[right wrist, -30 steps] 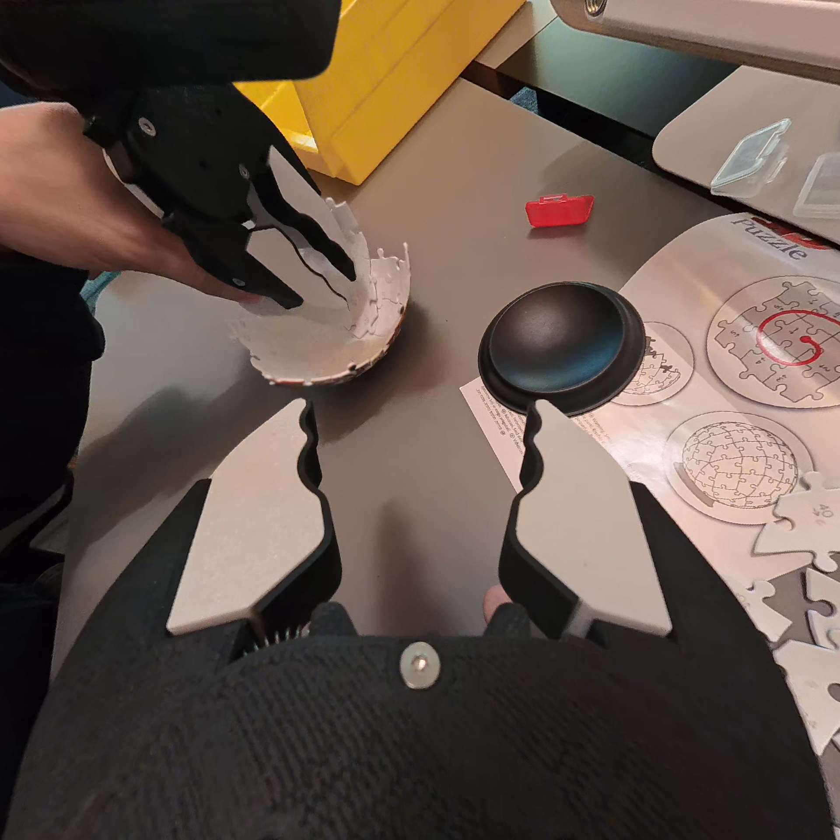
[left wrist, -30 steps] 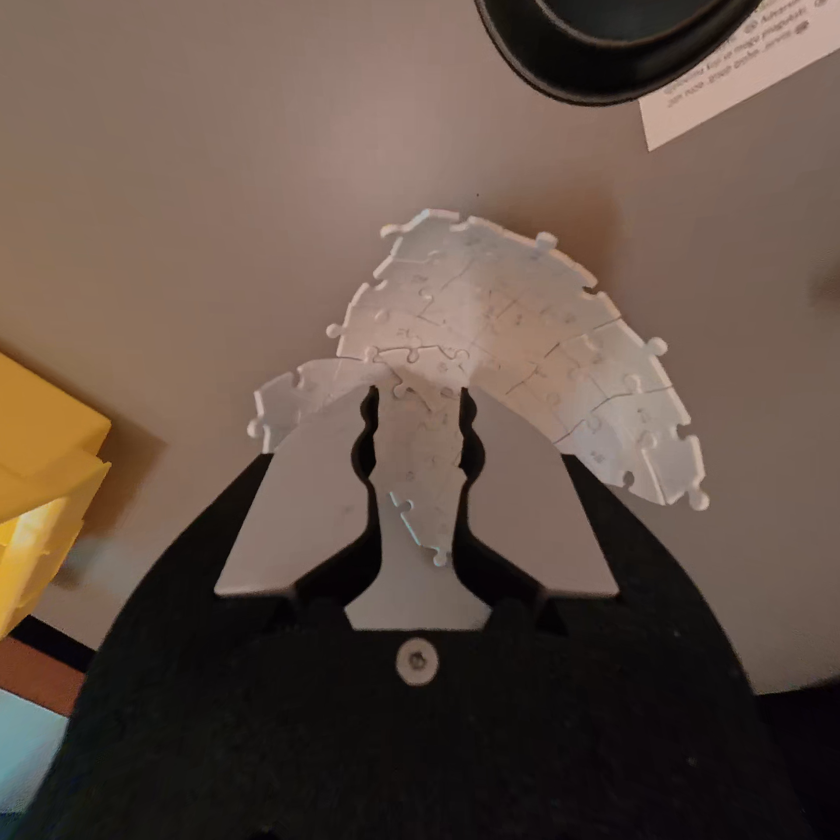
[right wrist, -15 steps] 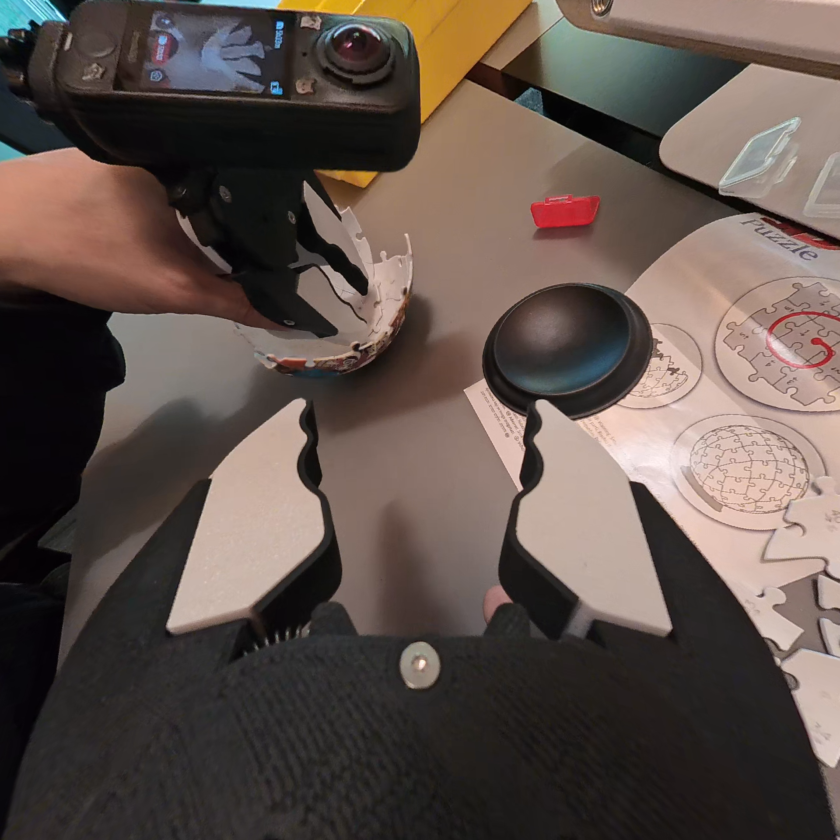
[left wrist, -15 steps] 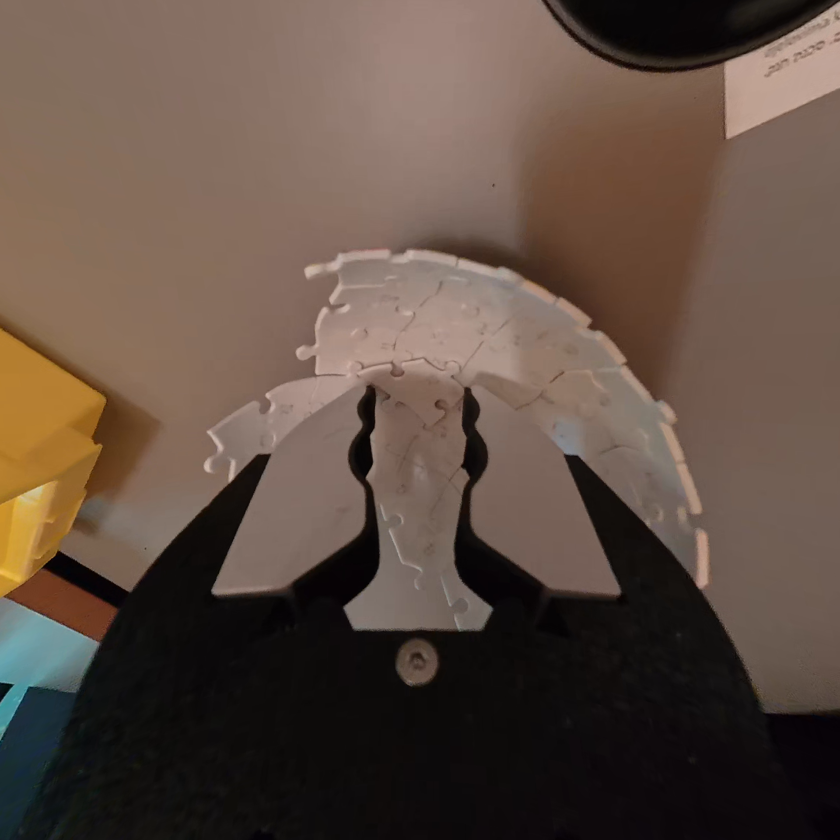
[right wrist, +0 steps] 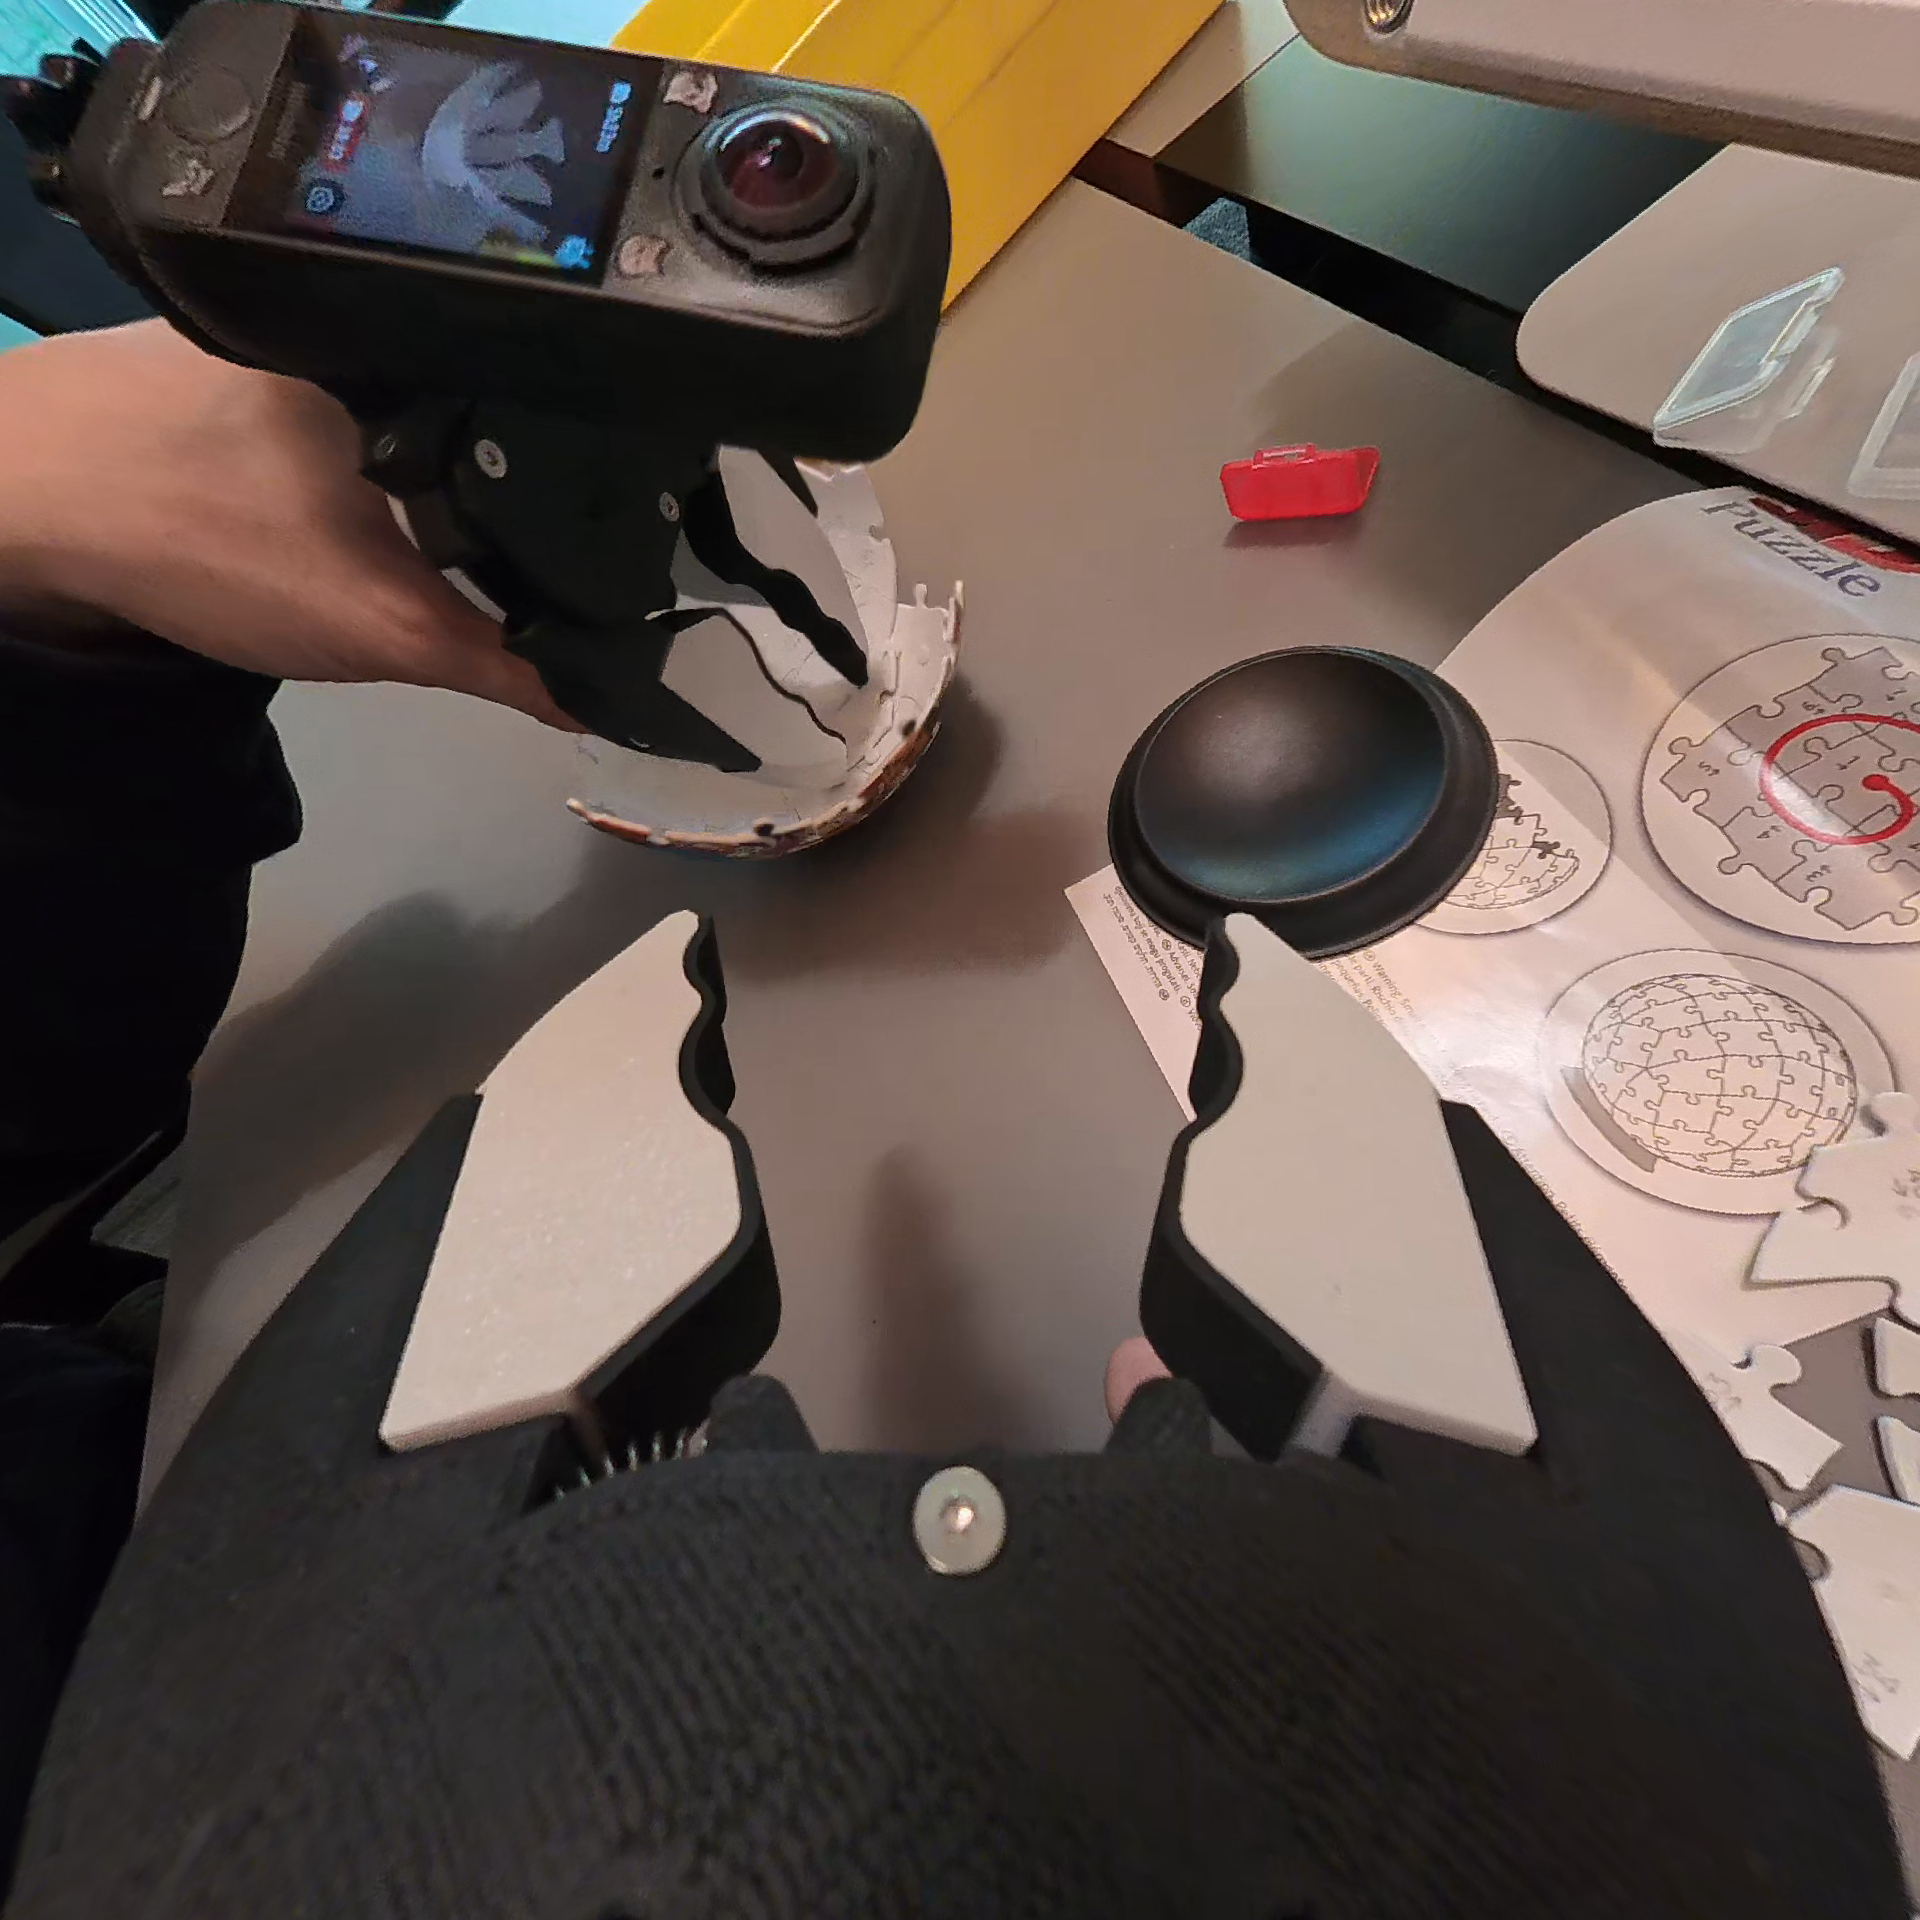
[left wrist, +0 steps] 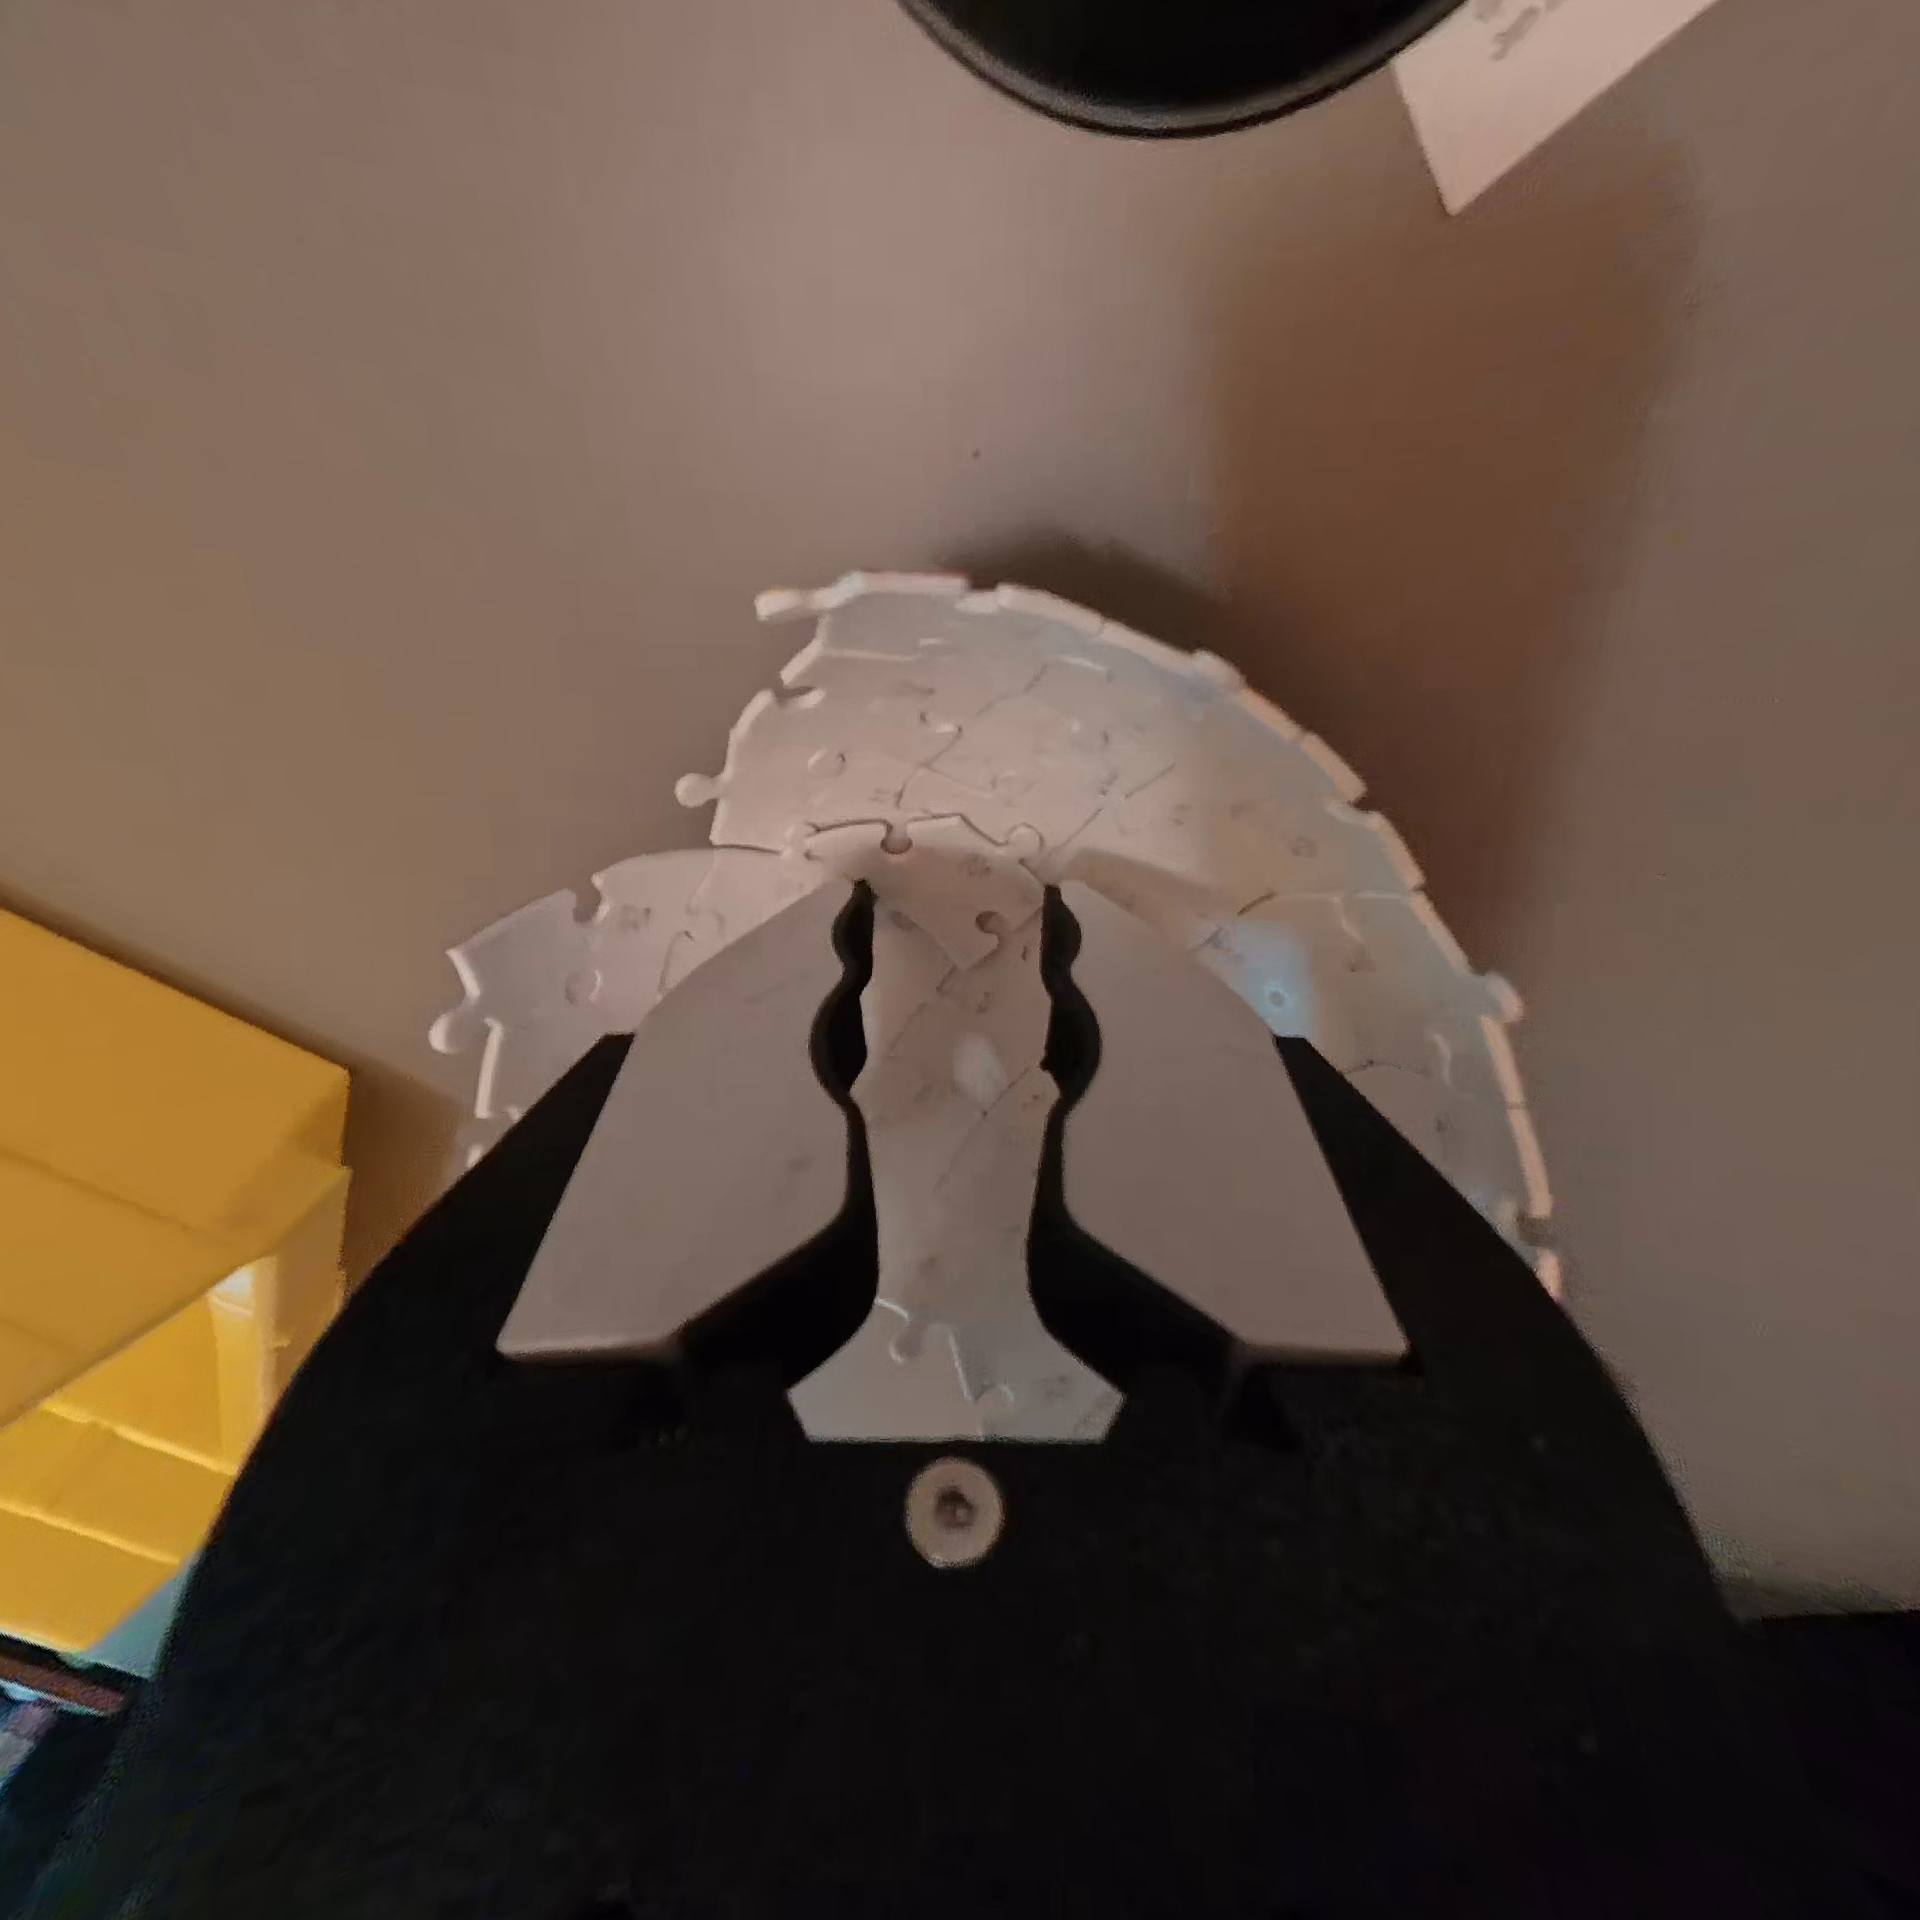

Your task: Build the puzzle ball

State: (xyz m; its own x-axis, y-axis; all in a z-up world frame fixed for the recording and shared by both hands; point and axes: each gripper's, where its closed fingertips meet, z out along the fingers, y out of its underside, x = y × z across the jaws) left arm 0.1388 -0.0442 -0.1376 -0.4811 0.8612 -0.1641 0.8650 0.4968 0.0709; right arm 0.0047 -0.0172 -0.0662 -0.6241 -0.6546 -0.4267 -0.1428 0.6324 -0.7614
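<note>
The half-built puzzle ball [left wrist: 1039, 748] is a bowl-shaped shell, white inside and printed outside. My left gripper [left wrist: 956, 894] is shut on the shell's wall, with the wall showing between its fingers. In the right wrist view the shell [right wrist: 831, 810] is tilted just over the grey table, held by the left gripper [right wrist: 800, 707] and a person's hand [right wrist: 208, 520]. My right gripper [right wrist: 956, 935] is open and empty, low over the table in front of the shell. Loose white puzzle pieces [right wrist: 1860, 1216] lie at the right.
A black round stand [right wrist: 1299, 790] sits on a printed instruction sheet [right wrist: 1714, 1039] right of the shell; the stand also shows in the left wrist view [left wrist: 1143, 62]. A small red part [right wrist: 1299, 483] lies behind. A yellow bin [right wrist: 987, 135] stands at the back left. The gap from one gripper's tips to the other's is roughly 15 centimeters.
The left gripper has risen and tilted with the shell, so its camera body now fills the upper left of the right wrist view. The shell has tipped more on edge. The right gripper has stayed put.
</note>
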